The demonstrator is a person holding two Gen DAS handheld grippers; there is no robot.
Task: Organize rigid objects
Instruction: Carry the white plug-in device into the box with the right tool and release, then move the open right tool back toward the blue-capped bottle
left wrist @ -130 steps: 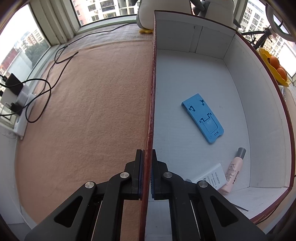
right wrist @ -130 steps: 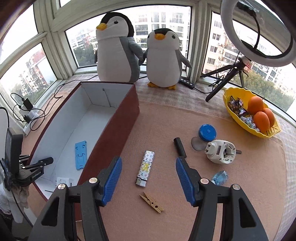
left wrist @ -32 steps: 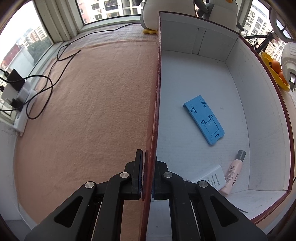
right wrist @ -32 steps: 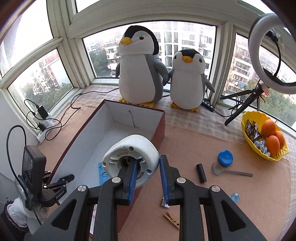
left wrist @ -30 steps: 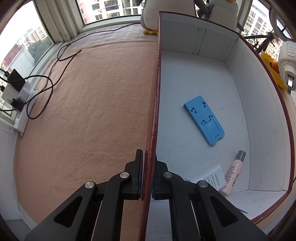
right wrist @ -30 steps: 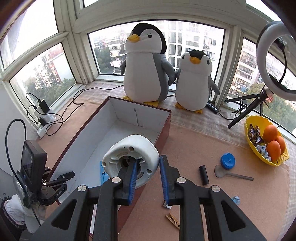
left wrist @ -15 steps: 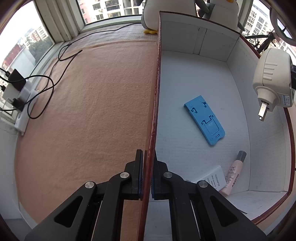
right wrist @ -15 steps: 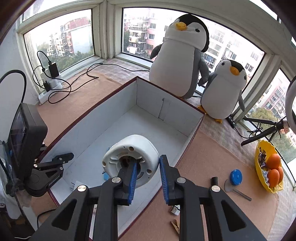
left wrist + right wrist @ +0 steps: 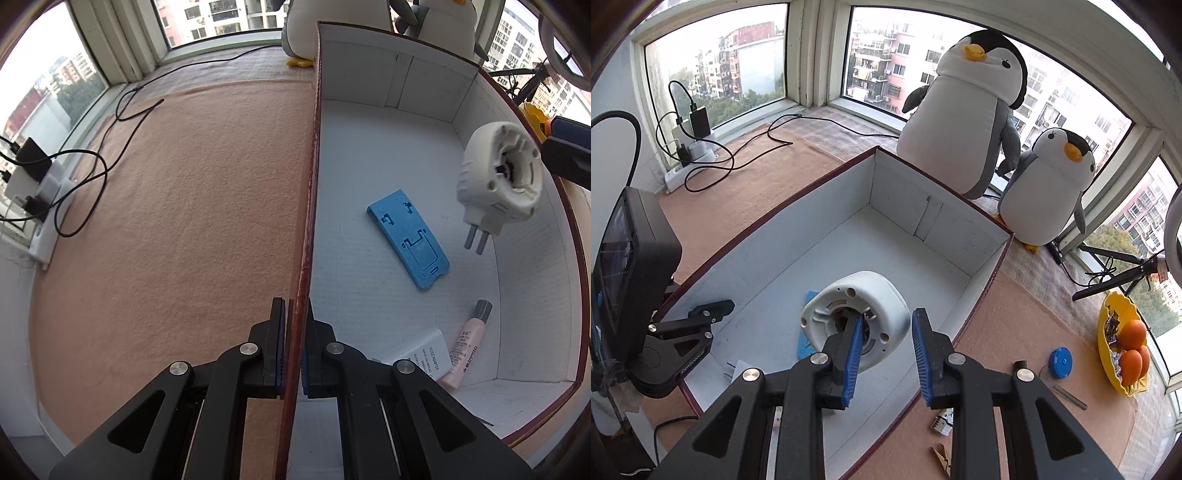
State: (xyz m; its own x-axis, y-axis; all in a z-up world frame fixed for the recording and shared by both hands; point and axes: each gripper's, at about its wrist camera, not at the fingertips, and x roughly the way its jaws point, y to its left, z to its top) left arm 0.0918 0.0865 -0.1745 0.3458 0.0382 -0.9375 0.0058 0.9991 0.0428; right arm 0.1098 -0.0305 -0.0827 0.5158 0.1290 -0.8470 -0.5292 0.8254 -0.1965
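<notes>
nearest, the left gripper (image 9: 293, 350) is pressed together on the left wall of the box (image 9: 314, 155), one finger outside over the tan mat (image 9: 177, 221) and one inside, the dark red edge pinched between the pads. just inside that near end lie a white adapter (image 9: 430, 356) and a pink tube (image 9: 466, 347) with a grey cap, touching or nearly so, against the near right corner. a little farther on the white floor a blue stand (image 9: 410, 240) lies flat and slantwise, apart from both.

over the box the right gripper (image 9: 886, 332) has its blue-padded jaws opening. the white plug (image 9: 855, 319) is just ahead of them and over the stand: the left finger reaches into the recess of its round face, while the right pad stands clear of its rim. in the left wrist view the plug (image 9: 498, 181) is off the floor near the right wall, two prongs pointing down, with the blue pad just beside its face. whether the left pad touches it i cannot tell.

outside the box on the right, a clothespin (image 9: 941, 459), a blue lid (image 9: 1060, 357) and a yellow bowl (image 9: 1108, 354) of oranges lie on the mat. beyond the far wall two penguins (image 9: 964, 122) stand at the window, and a power strip (image 9: 690, 155) with cables sits at the far left.
</notes>
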